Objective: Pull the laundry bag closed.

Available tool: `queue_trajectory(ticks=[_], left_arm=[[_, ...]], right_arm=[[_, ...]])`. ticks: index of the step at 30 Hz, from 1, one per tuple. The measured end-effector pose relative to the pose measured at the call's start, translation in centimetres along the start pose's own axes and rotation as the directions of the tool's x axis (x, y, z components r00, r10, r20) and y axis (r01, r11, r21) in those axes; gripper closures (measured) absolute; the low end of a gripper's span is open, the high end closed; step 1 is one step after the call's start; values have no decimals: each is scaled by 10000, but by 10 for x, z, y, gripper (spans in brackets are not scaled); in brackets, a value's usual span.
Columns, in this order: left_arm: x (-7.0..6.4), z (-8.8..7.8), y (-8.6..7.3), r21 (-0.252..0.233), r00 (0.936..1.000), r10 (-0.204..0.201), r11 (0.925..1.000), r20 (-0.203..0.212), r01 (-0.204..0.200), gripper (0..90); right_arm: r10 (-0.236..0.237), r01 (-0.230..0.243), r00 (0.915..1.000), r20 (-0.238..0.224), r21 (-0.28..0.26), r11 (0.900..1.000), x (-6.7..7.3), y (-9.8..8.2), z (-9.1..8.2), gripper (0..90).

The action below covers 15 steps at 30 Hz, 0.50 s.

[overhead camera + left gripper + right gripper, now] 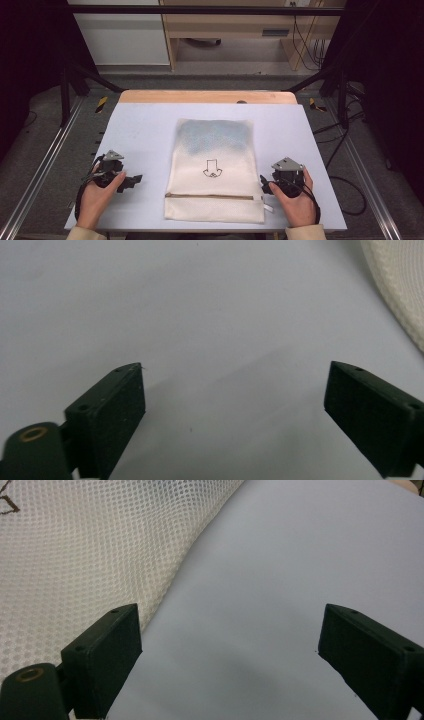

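A cream mesh bag [214, 170] lay flat on the pale counter [140, 135], about midway across it and reaching down to its near edge. The bag had a small black outline drawing at its centre, a bluish tint showing through its upper half, and a zipper line running across near its lower end, with a white pull tab sticking out at the bottom right corner.

The person's left hand [95, 197] rested on the counter to the left of the bag, well apart from it, holding the left hand-held gripper [131, 181] with its tips pointing toward the bag. In the left gripper view, that hand-held gripper [235, 395] had its jaws spread wide with only bare counter between them, and the bag's woven edge [400, 285] sat off in the upper right corner.

The right hand [297, 200] sat just beside the bag's right edge, near the zipper end, holding the right hand-held gripper [265, 184]. In the right gripper view, that hand-held gripper [230, 635] also stood wide open and gripped nothing; the mesh [100, 555] lay beside and partly behind one jaw, while the gap between the jaws showed mostly plain counter surface.
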State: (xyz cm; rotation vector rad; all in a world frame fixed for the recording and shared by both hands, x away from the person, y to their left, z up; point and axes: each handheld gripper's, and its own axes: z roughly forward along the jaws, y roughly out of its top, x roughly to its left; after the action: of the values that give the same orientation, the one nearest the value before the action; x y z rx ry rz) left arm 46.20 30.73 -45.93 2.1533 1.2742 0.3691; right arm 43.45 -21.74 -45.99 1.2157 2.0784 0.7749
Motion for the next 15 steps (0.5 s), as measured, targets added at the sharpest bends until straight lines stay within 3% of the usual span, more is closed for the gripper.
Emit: queue_trajectory(ticks=[4,7,12,15], left_arm=[[-6,-11,-4,-221,9997,242,9995,11,-242,80],[-6,-15,-3,-582,9989,367,9976,-294,-384,65],[-8,-12,-2,-493,9968,619,9967,-505,-644,64],[-10,-11,-1,-564,9960,859,9946,-238,-871,65]], right_arm=[[-18,18,10000,-36,20,10000,1,1,1,113],[-259,259,9997,41,178,9995,6,1,2,121],[-459,458,9989,105,83,9989,9,3,1,157],[-511,510,9986,149,44,9987,9,3,0,159]])
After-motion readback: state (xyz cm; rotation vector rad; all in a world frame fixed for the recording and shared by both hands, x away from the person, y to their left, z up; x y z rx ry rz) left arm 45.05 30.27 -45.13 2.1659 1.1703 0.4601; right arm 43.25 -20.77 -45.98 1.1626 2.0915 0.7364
